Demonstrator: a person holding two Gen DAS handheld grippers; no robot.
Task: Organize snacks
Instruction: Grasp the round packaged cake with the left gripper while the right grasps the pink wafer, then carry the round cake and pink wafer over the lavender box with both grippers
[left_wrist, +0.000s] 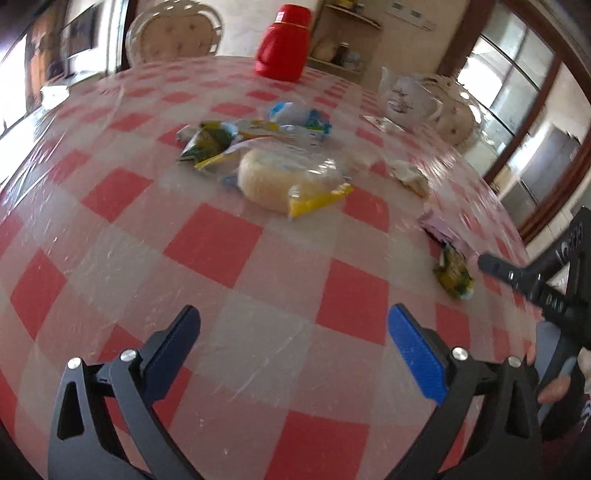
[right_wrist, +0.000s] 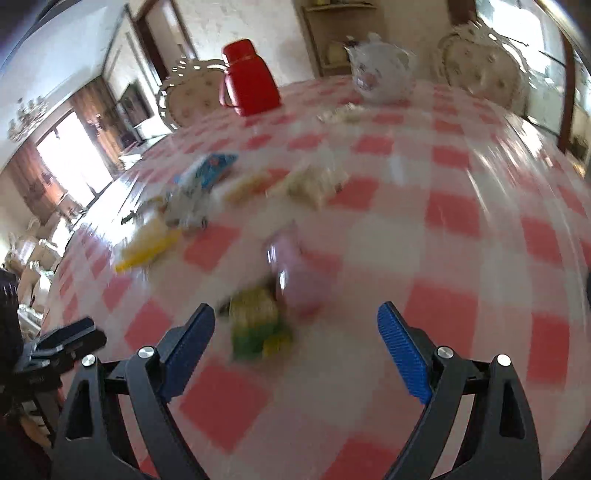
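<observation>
Snack packets lie in a heap (left_wrist: 258, 147) mid-table on the red-and-white checked cloth (left_wrist: 258, 288). A round pale cake in clear wrap with yellow ends (left_wrist: 291, 181) fronts that heap. My left gripper (left_wrist: 293, 325) hovers open over bare cloth, well short of the heap. A green-yellow packet (left_wrist: 453, 271) lies to its right beside a pink packet (left_wrist: 436, 225). In the blurred right wrist view my right gripper (right_wrist: 295, 325) stands open just short of the green-yellow packet (right_wrist: 256, 321) and the pink packet (right_wrist: 295, 269). The heap (right_wrist: 192, 199) lies far left.
A red jug (left_wrist: 284, 44) and a white teapot (left_wrist: 402, 98) stand at the table's far side, with chairs behind. Crumpled white wrappers (left_wrist: 410, 175) lie right of the heap. The other gripper (left_wrist: 524, 280) shows at the left wrist view's right edge. A square pale snack (right_wrist: 314, 184) lies mid-table.
</observation>
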